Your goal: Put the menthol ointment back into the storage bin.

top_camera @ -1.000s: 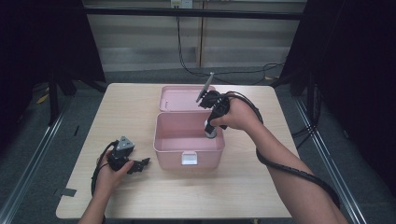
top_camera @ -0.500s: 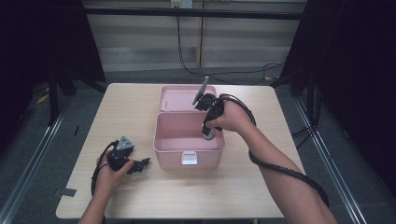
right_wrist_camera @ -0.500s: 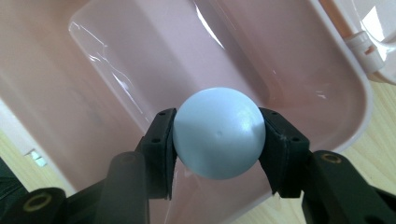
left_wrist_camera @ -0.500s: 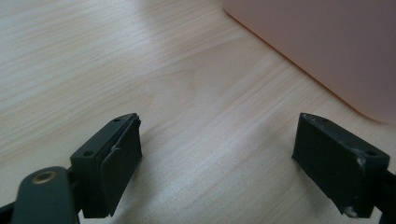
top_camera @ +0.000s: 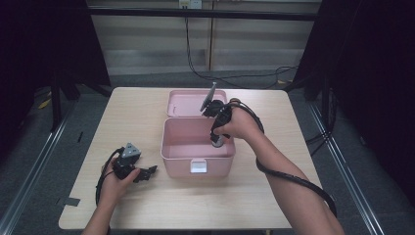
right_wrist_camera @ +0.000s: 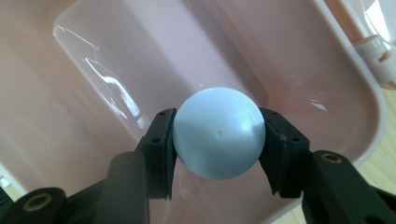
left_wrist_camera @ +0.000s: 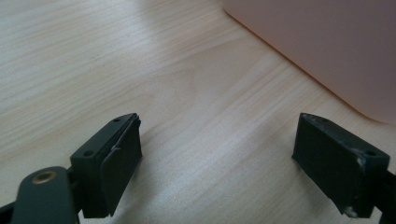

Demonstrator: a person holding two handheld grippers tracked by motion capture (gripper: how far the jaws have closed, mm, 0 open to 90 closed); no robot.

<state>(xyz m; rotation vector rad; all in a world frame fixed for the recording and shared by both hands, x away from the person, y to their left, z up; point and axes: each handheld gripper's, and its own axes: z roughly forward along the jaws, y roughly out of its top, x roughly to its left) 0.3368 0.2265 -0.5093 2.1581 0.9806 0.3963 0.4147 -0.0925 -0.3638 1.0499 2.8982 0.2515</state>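
A pink box (top_camera: 176, 160) stands open at the middle of the table, its lid (top_camera: 186, 104) folded back behind it. My right gripper (top_camera: 216, 142) points down into the box's right side, shut on a pale blue ball (right_wrist_camera: 218, 132). In the right gripper view the ball hangs just above the glossy pink box floor (right_wrist_camera: 93, 84), clamped between both jaws. My left gripper (top_camera: 147, 172) rests low on the table to the left of the box and is open, with bare wood between its pads (left_wrist_camera: 119, 161). The pink box wall (left_wrist_camera: 327, 46) lies ahead of it to the right.
The light wooden table (top_camera: 137, 117) is bare around the box. A black cable (top_camera: 293, 178) trails from the right gripper along the forearm. Dark floor and metal rails surround the table, with cables on the floor behind it.
My right gripper has moved forward and down over the box's right side, carrying the ball into the box. The left gripper has stayed put.
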